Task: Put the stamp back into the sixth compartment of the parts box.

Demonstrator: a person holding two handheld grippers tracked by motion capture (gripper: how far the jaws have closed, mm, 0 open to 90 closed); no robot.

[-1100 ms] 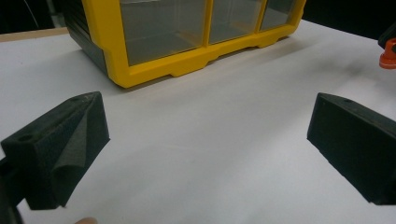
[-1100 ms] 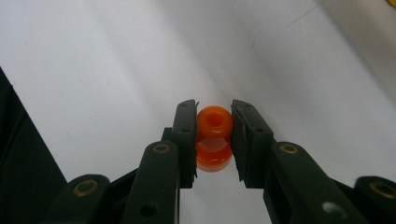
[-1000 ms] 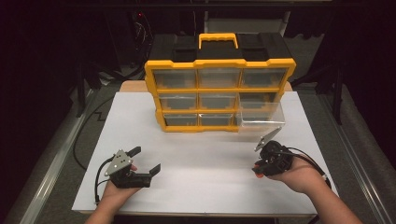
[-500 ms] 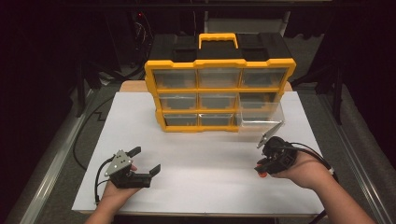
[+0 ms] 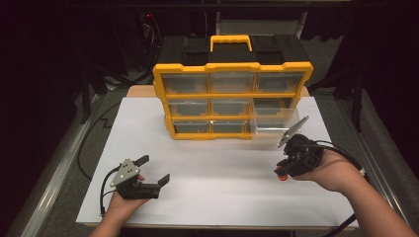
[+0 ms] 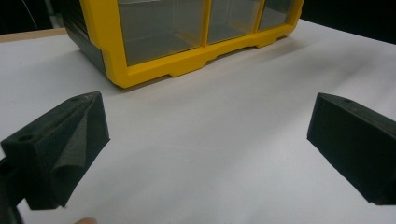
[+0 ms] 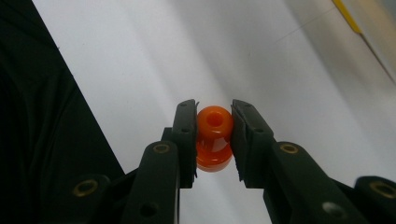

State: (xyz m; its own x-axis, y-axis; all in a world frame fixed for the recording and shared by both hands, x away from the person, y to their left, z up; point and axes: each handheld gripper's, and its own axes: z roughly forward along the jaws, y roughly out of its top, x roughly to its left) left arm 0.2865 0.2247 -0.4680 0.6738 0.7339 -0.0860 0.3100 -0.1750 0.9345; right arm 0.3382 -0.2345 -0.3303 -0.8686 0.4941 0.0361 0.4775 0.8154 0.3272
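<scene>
Right gripper view has my right gripper [image 7: 214,140] pinching an orange bead [image 7: 214,137], so pickup's done. Left gripper [image 5: 155,170] sits spread, idle. Bead probably goes into the open drawer [image 5: 274,126] of the yellow organizer [image 5: 232,69].

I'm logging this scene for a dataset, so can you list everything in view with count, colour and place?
Drawer cabinet: one, yellow frame with black top and yellow handle, nine clear drawers, far middle of the table.
Pulled-out drawer: one, clear, bottom right of the cabinet, sticking out toward the person.
Bead: one, orange, with a hole, clamped between the right gripper's jaws above the table.
Table: one, white top.
Left gripper: one, black with grey plate, near left, jaws wide apart and empty.
Right gripper: one, black, near right, shut on the bead.
Hands: two, one holding each gripper, coming in from the near edge.
</scene>
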